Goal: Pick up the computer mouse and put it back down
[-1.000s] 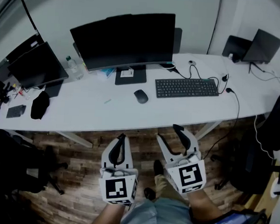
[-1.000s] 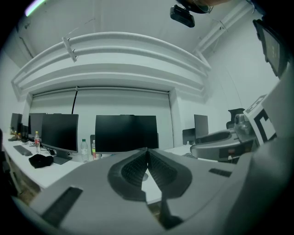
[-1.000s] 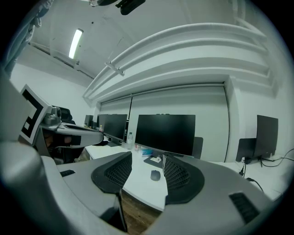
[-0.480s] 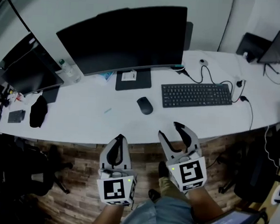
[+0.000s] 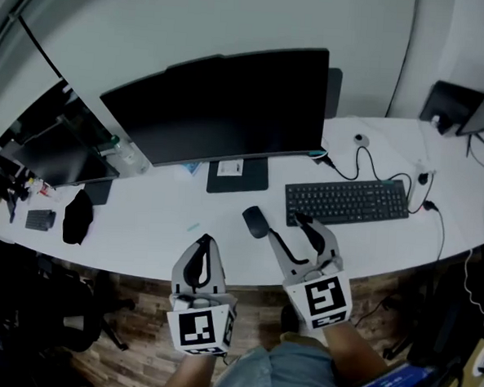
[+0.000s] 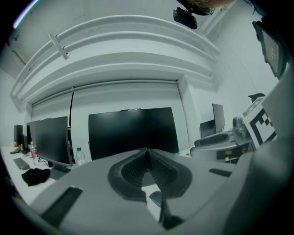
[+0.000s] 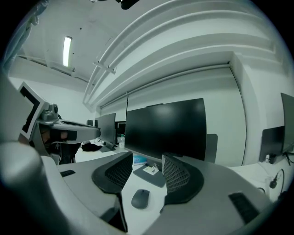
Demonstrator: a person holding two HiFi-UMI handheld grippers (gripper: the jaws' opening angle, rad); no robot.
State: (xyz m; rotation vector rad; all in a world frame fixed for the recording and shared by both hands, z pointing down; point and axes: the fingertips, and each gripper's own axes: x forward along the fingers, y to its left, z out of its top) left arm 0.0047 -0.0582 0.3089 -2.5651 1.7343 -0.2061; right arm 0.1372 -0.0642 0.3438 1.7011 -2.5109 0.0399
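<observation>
Nearest the person, the left hand-held gripper (image 5: 205, 242) sits at the counter (image 5: 158, 224) edge with its jaws clenched together on nothing. It looks parked out of the way, since one gripper is enough for so small a thing.

Beside it, the right hand-held gripper (image 5: 290, 229) is held roughly level with its jaws released and standing apart. In its own view the mouse (image 7: 140, 198) lies in the gap between the two pads but ahead of them, untouched. That alignment reads as deliberate: the opening is a little wider than the mouse, so the pads could slide along its flanks and close on its sides.

The mouse (image 5: 255, 221) rests flat on the counter just beyond the right jaw tips, left of the keyboard (image 5: 346, 201), where a hand would use it. It has not been lifted yet, so the task is at the approach.

Farther back the monitor (image 5: 223, 106) stands on its base. It is well clear of the mouse, so the lift has free room above.
</observation>
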